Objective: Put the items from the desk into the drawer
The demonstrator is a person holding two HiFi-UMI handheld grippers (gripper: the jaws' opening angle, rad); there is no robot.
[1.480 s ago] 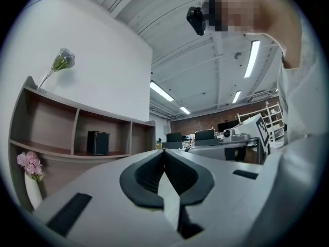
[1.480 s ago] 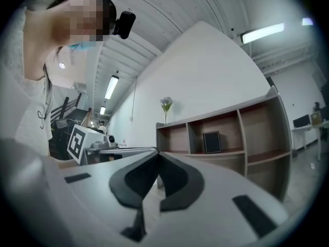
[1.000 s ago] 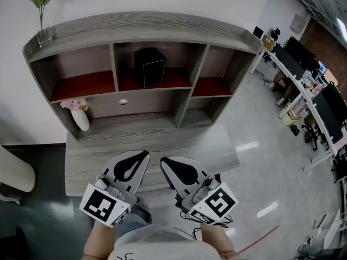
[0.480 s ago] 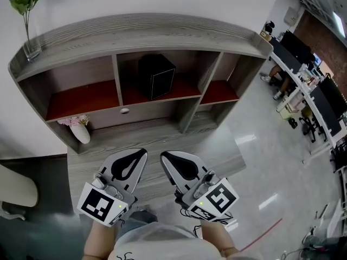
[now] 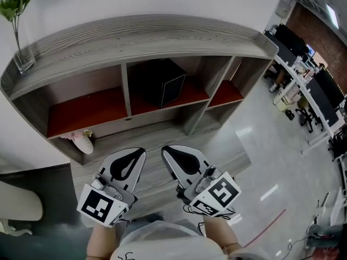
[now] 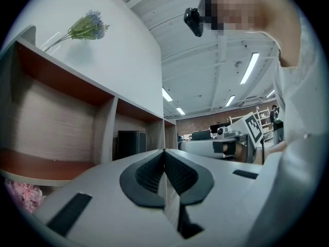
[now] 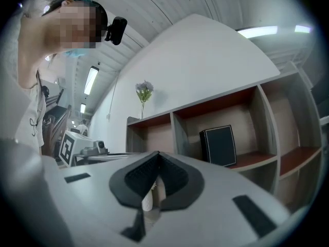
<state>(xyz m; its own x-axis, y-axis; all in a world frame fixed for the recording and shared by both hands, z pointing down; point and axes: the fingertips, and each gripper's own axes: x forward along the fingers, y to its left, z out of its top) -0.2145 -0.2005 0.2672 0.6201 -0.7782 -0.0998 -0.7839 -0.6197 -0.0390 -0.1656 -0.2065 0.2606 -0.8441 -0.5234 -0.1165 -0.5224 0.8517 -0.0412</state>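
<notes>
A grey wooden desk carries a shelf unit with open compartments. A black box stands in the middle compartment, also seen in the left gripper view and the right gripper view. A small white vase with pink flowers stands on the desk at the left. The drawer front below the shelves is closed. My left gripper and right gripper hover side by side over the desk's near part, pointing at the shelves. Both are shut and hold nothing.
A glass vase with a flower sprig stands on the shelf unit's top left. A pale chair is on the floor at the left. Office desks and chairs line the far right across a shiny floor.
Both grippers have moved forward over the desk toward the shelves, and the view has closed in on the unit. The jaws stayed shut.
</notes>
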